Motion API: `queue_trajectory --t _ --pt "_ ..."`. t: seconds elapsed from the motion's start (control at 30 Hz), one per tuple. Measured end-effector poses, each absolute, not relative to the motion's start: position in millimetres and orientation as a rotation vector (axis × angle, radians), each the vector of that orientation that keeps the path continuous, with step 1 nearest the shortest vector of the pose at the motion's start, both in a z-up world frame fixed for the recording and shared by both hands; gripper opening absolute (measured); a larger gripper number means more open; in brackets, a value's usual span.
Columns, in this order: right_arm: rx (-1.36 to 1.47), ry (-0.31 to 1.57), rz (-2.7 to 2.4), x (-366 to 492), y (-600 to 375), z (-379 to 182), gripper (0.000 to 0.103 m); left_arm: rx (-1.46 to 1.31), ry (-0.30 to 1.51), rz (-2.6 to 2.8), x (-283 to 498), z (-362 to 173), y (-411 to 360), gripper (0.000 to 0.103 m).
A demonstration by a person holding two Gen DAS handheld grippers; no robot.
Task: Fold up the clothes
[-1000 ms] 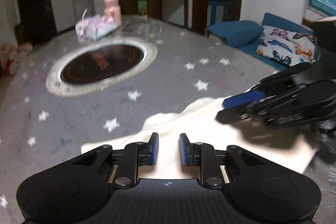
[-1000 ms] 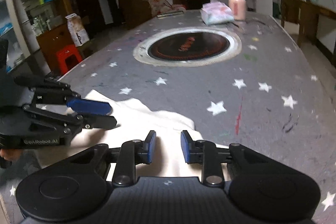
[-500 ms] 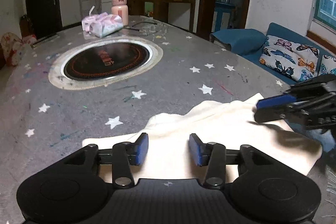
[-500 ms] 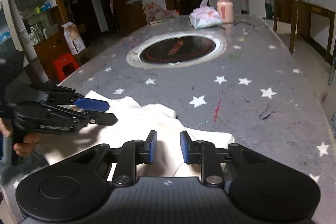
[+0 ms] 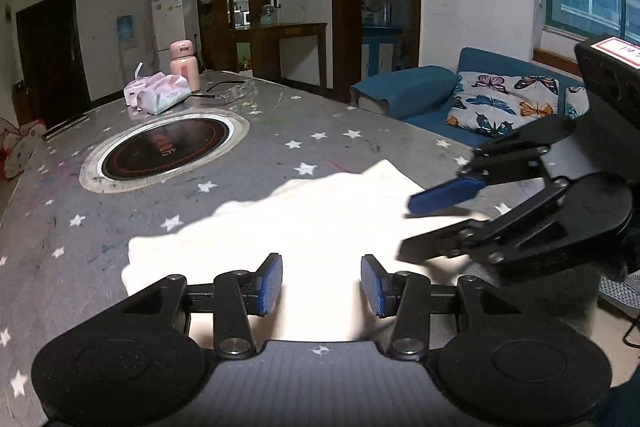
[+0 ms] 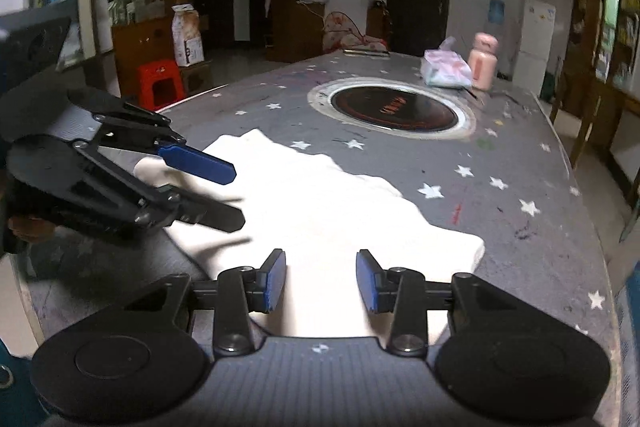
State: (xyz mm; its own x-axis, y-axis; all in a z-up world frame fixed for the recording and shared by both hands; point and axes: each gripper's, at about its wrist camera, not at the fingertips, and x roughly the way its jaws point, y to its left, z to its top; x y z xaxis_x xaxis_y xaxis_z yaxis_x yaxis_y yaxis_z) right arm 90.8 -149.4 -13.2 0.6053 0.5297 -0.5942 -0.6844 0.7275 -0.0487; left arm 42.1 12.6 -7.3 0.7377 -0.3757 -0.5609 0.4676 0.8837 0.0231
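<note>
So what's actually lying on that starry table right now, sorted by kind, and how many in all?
Cream garment: 1
Pink tissue pack: 1
Pink bottle: 1
Total: 3 loose things. The round hob is set into the table; the small dark items at the far end are too unclear to count.

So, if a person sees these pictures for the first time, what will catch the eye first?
The cream cloth glows bright on the near end of the grey, star-printed table. Both tongs, left and right, stand open over it. Farther back sits a round black cooktop.
</note>
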Motion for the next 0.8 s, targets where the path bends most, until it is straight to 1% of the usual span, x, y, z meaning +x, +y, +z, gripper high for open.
queue_trajectory --t 0.27,0.37,0.5,0.67,0.8 --pt "-0.402 0.547 0.697 73 -131 -32 0.039 0.149 0.624 -0.442 43 -26 11 0.047" --pt "-0.363 0.555 0.691 74 -134 -35 0.039 0.147 0.63 -0.435 44 -31 12 0.047" --pt "-0.226 0.611 0.697 83 -152 -26 0.04 0.143 0.63 -0.44 44 -31 14 0.047" --pt "-0.131 0.689 0.682 93 -174 -31 0.04 0.142 0.632 -0.443 44 -32 14 0.047" --pt "-0.064 0.679 0.686 100 -182 -19 0.04 0.144 0.635 -0.445 45 -32 14 0.047"
